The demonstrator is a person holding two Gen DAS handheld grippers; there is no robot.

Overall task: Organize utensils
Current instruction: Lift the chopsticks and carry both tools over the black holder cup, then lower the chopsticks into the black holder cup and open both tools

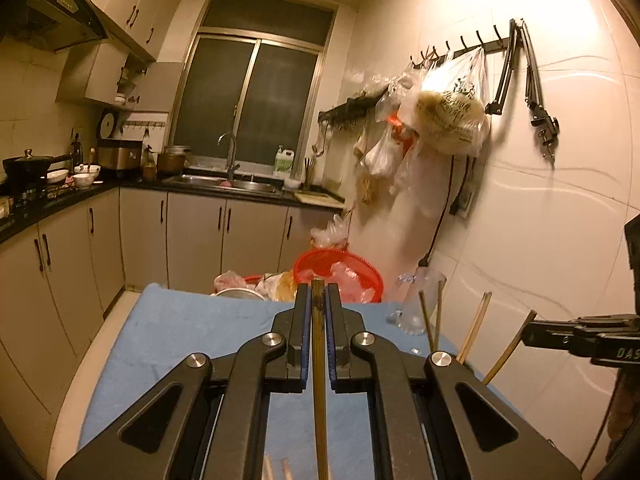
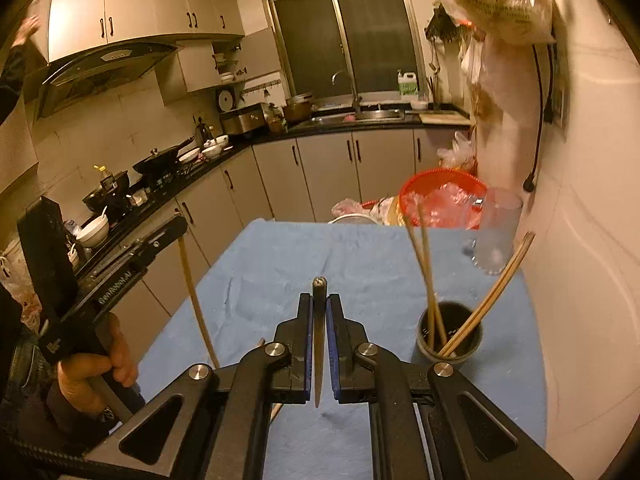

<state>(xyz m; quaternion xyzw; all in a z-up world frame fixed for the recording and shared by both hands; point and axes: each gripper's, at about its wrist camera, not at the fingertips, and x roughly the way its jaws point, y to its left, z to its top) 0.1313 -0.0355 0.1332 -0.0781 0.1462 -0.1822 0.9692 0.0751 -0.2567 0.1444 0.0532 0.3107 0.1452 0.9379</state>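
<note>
While both grippers are hanging above the blue cloth [image 2: 280, 248], left gripper [image 1: 319, 300] is pinching a chopstick [image 1: 319, 360] and right gripper [image 2: 319, 300] a knife [image 2: 319, 352]; holder cup [image 2: 450, 334] w/ chopsticks is sitting near cloth's right edge, glass mug [image 2: 496, 232] beyond, open cloth at centre.

A home kitchen, small and lived-in. Grey cabinets [image 2: 280, 176] under a dark L-shaped counter [image 2: 224, 156], more cupboards [image 2: 132, 0] above. Range hood [image 2: 100, 64] over a stove with black pans [image 2: 160, 160] and white bowls [image 2: 212, 151]. Steel sink [image 1: 224, 184] and tap [image 1: 230, 148] below a dark window [image 1: 256, 92]. Hook rail [image 1: 472, 46] on the tiled wall, hung with plastic bags [image 1: 452, 116]. Blue cloth [image 2: 320, 264] over the table.
</note>
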